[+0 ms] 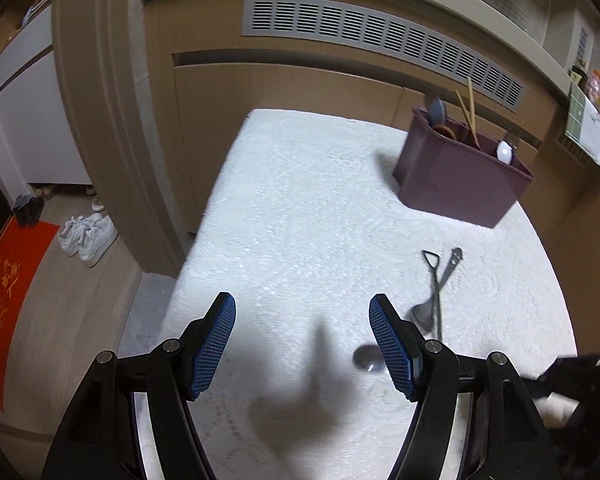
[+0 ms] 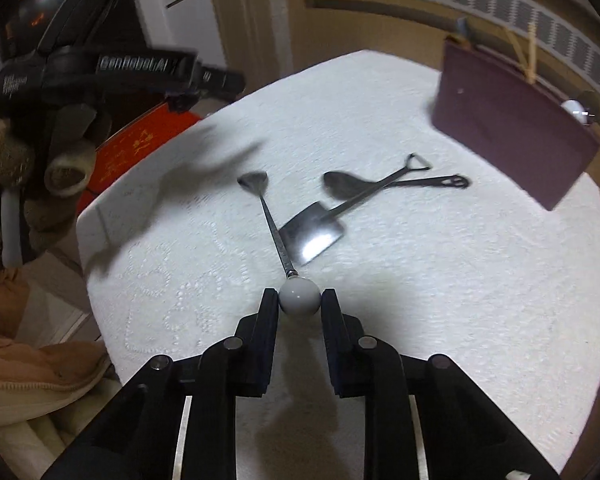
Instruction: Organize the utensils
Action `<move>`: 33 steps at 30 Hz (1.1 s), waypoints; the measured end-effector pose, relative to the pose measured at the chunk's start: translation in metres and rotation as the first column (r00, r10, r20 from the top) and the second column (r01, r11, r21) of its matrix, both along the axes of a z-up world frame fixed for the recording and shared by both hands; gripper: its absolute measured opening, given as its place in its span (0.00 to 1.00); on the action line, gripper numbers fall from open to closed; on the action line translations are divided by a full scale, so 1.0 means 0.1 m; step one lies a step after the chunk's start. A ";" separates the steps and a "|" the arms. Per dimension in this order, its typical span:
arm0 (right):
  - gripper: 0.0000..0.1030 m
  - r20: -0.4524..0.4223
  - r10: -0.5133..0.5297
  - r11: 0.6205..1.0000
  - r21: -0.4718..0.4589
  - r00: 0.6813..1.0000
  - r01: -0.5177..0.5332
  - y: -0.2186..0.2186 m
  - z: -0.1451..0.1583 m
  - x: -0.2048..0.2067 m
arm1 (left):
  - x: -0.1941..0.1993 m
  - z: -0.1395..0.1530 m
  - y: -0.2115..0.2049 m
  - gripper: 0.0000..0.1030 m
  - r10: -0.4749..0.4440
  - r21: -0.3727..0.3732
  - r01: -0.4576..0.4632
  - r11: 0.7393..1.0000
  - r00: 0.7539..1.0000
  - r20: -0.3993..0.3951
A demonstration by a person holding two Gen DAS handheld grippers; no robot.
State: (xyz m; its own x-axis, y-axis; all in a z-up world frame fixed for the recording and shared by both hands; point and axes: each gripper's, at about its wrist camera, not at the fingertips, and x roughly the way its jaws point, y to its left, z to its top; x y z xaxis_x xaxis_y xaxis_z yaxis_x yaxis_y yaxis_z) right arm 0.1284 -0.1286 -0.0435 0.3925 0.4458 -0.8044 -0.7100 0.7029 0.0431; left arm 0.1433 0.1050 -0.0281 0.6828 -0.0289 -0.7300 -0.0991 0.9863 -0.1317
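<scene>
While maroon bin (image 1: 460, 184) holds chopsticks (image 1: 470, 112), right gripper (image 2: 299, 304) clamps ball-handled spoon (image 2: 278, 240)

Left gripper (image 1: 302, 334): jaws wide apart, blue-padded fingers (image 1: 216, 344) above the white tablecloth (image 1: 300, 220), holding nothing.
Utensils: shovel-handled spoon (image 1: 434, 280) crossing a second metal spoon (image 1: 446, 272), right of the gripper.
Maroon holder (image 1: 460, 176): far right, upright, containing chopsticks (image 1: 469, 114) and a white-knobbed utensil (image 1: 504, 151).
Floor: white sneakers (image 1: 86, 236), red mat (image 1: 8, 288).

White textured tablecloth (image 1: 300, 208) covers the table. Brown panelled wall with slotted vent grille (image 1: 380, 36) at 12 o'clock. Wood-tone floor at 9 o'clock carries a red mat (image 1: 8, 292) and white sneakers (image 1: 88, 236).
</scene>
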 end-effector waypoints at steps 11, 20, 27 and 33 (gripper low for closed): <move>0.20 0.167 -0.323 0.945 0.121 0.932 0.305 -0.97 0.80 0.25 | -0.08 -0.33 -0.93 0.68 -0.247 0.020 0.249 0.968 0.966 -0.079; 0.20 0.195 -0.379 0.921 0.171 0.905 0.349 -1.04 0.96 0.33 | 0.01 -0.54 -1.12 0.52 -0.189 0.081 0.202 0.976 0.972 -0.143; 0.20 0.187 -0.388 0.917 0.177 0.903 0.357 -1.06 0.96 0.34 | -0.12 -0.36 -1.11 0.32 -0.206 0.108 0.215 0.971 0.975 -0.082; 0.20 0.218 -0.405 0.910 0.190 0.888 0.369 -1.13 1.05 0.28 | -0.26 0.19 -1.00 0.32 -0.202 0.146 0.188 0.971 0.975 0.087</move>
